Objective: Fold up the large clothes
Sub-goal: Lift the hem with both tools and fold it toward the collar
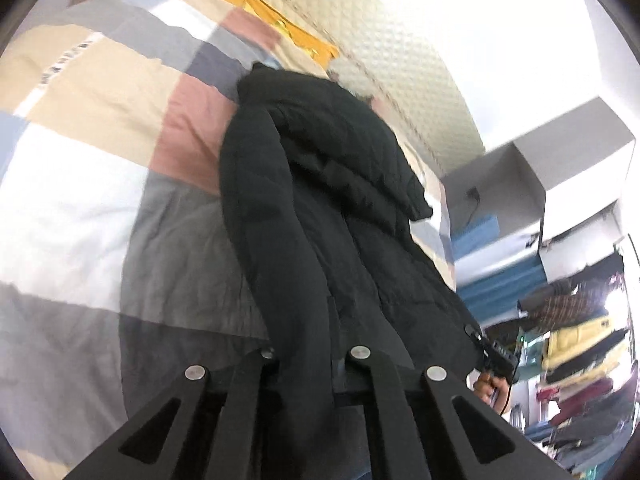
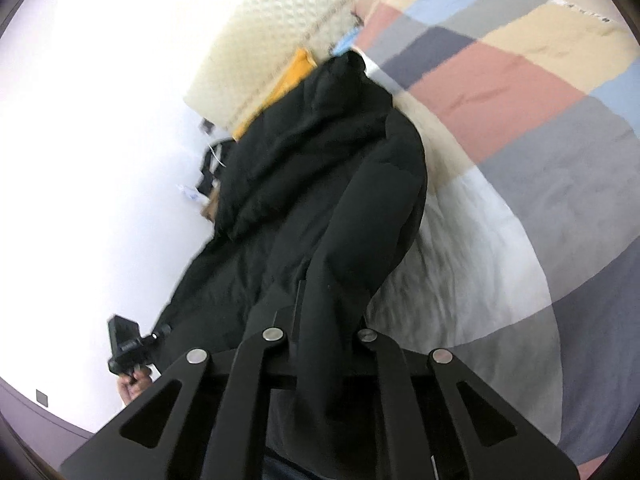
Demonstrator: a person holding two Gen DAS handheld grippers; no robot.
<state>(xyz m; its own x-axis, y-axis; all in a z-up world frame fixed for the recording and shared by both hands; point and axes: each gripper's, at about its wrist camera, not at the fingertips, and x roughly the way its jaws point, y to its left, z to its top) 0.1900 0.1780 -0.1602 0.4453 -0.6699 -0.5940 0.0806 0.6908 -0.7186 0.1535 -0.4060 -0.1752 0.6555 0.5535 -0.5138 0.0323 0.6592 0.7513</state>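
Note:
A large black padded jacket (image 1: 320,184) hangs lifted over a bed with a patchwork cover (image 1: 100,128). My left gripper (image 1: 316,356) is shut on the jacket's hem, which fills the gap between its fingers. My right gripper (image 2: 320,332) is shut on another part of the jacket (image 2: 316,184), cloth bunched between its fingers. The fingertips are hidden in the cloth in both views. The right gripper shows in the left wrist view (image 1: 496,356) at the jacket's far corner, and the left gripper shows in the right wrist view (image 2: 128,348).
A yellow garment (image 1: 276,12) lies near the cream padded headboard (image 1: 384,48). A grey-white shelf box (image 1: 560,160) and a pile of clothes (image 1: 580,352) are at the right. A white wall (image 2: 100,140) is beside the bed.

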